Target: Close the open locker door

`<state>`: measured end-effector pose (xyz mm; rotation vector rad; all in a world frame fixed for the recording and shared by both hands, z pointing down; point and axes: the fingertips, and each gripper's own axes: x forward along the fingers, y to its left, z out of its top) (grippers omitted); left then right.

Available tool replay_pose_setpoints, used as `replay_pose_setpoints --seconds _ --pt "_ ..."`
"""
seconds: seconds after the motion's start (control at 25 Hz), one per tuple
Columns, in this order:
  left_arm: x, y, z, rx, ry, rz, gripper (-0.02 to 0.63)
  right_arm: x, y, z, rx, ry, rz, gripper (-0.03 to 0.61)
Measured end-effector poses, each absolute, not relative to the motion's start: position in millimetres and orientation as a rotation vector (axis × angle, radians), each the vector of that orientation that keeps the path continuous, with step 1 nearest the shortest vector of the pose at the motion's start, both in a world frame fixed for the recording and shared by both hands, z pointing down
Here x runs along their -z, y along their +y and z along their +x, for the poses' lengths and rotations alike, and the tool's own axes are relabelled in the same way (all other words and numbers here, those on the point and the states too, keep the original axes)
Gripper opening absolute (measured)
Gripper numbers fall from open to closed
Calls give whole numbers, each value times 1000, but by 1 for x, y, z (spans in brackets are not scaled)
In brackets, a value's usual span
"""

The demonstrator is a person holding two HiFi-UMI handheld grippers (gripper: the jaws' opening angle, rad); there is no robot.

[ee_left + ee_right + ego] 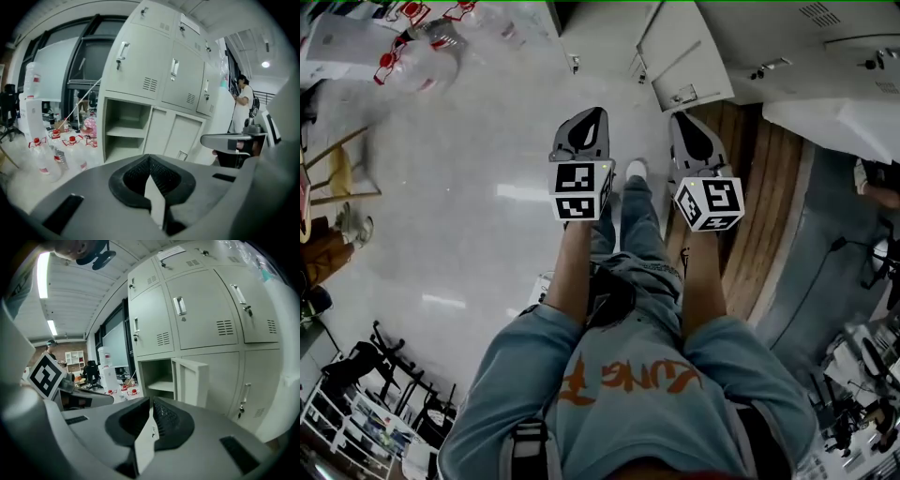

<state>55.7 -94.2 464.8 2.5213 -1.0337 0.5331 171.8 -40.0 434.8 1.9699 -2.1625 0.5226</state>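
Note:
A bank of pale grey lockers (211, 319) stands ahead. One lower compartment (157, 378) is open and shows a shelf. Its door (197, 380) is swung out toward me, hinged on the compartment's right side. In the left gripper view the same open compartment (124, 133) lies left of centre, with the door (157, 133) beside it. My left gripper (152, 183) is shut and holds nothing. My right gripper (150, 427) is also shut and holds nothing. Both are held out side by side, left gripper (581, 131) and right gripper (698, 141), a short way from the lockers and touching nothing.
Large water bottles with red caps (51, 154) stand on the floor left of the lockers (422, 56). A person (243, 96) stands at the far end of the locker row. A strip of wooden flooring (769, 187) runs at the right. Racks and chairs (375, 375) crowd the lower left.

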Motion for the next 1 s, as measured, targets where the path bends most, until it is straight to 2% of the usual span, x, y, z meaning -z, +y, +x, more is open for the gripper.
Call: replay_pose_setpoints --seconds 0.32,0.76,0.8,0.92,1.0 --pt "-485 -68 121 -611 -942 2546 18 -465 -14 243 -608 -2097 2038 40" --pt "-524 -52 162 -670 -952 2490 18 -515 -22 269 -625 -2199 1813 41" --pt "-527 -51 163 -674 -958 2485 18 -518 -23 269 -619 -2219 1781 46" --pt "-537 -53 163 -684 -984 2465 18 -531 -30 263 -589 -2245 1661 120" --pt "-542 -53 163 -689 -995 2450 18 -541 -34 263 -565 -2231 1594 133"
